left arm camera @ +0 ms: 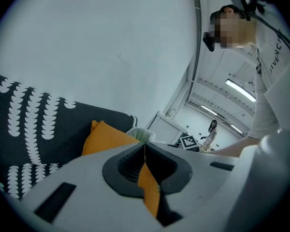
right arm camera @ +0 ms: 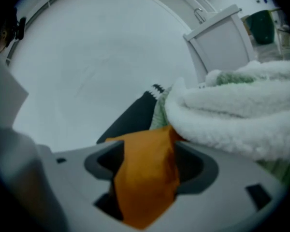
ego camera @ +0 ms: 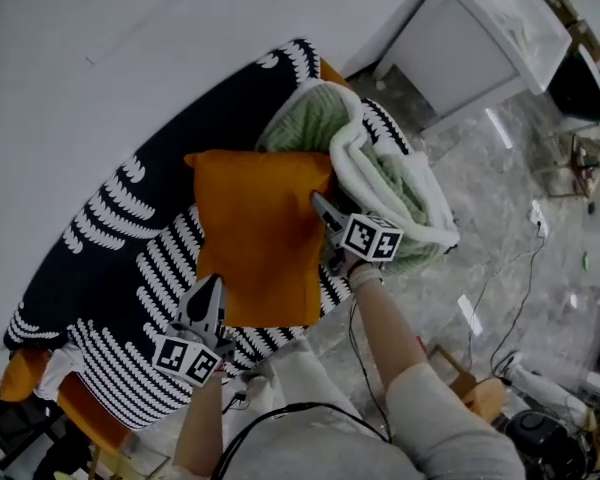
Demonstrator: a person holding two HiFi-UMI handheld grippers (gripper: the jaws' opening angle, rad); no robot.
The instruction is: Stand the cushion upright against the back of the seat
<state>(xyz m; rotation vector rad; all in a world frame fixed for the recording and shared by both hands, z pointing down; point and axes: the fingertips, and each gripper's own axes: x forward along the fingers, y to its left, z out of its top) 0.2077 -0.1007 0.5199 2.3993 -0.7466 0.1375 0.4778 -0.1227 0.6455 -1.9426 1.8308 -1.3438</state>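
Handling estimate: we judge the orange square fabric cushion (ego camera: 260, 233) to be light, soft and loosely stuffed. The cover bunches under a pinch, and it is neither fragile nor slippery.
Cushion place: it lies on the black sofa seat with the white leaf pattern (ego camera: 110, 238), roughly mid-seat. Its far edge is towards the dark seat back (ego camera: 195, 108) and it is not yet upright.
Left gripper (ego camera: 208, 303): it sits at the near left corner of the cushion. In the left gripper view the jaws are pressed together with a thin fold of orange cover (left arm camera: 149, 187) nipped between them.
Right gripper (ego camera: 322, 211): it is at the cushion's right edge. In the right gripper view the jaws stand wide apart with a thick bulge of orange fabric (right arm camera: 147, 178) filling the gap, and we read this as not yet clamped.
Where to take hold: we favour two separate edges as now, biting into the padded rim rather than cover alone, since a thin fold may let the body sag.
Neighbour: a green-and-white fleecy blanket (ego camera: 390, 168) is heaped just right of the cushion, touching it.
Risk: the limp middle may fold on lifting, and the blanket may snag the right jaw.
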